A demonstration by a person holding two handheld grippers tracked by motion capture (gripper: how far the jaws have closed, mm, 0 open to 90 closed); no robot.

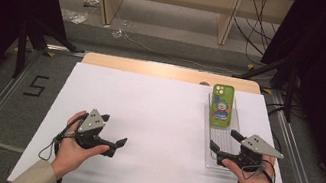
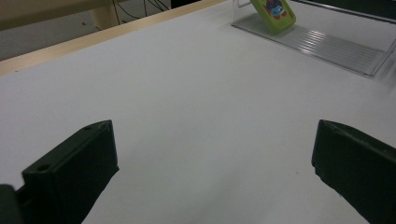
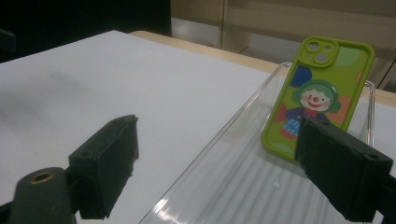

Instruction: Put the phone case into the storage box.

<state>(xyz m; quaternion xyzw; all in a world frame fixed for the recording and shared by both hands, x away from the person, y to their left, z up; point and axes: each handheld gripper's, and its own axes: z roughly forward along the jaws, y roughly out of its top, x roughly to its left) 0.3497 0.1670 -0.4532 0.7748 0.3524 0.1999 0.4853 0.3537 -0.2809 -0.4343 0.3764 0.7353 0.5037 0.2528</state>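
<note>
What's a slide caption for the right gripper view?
Open right claw faces a green clown phone case leaning in a clear tray.

Both forearms come in from the near edge, each hand wrapped around a tool. The left tool [image 1: 113, 145] sits low, jaws spread wide and pointing right, nothing between them. The right tool [image 1: 225, 142] angles up and left, jaws wide apart too, gripping nothing.

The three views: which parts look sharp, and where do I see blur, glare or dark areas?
High view: white table evenly lit, surroundings dark. Left gripper view: phone case and tray soft, bright streaks on the tray's ribs. Right gripper view: the case fairly sharp, near jaws blurred, glare along the tray's rim.
</note>
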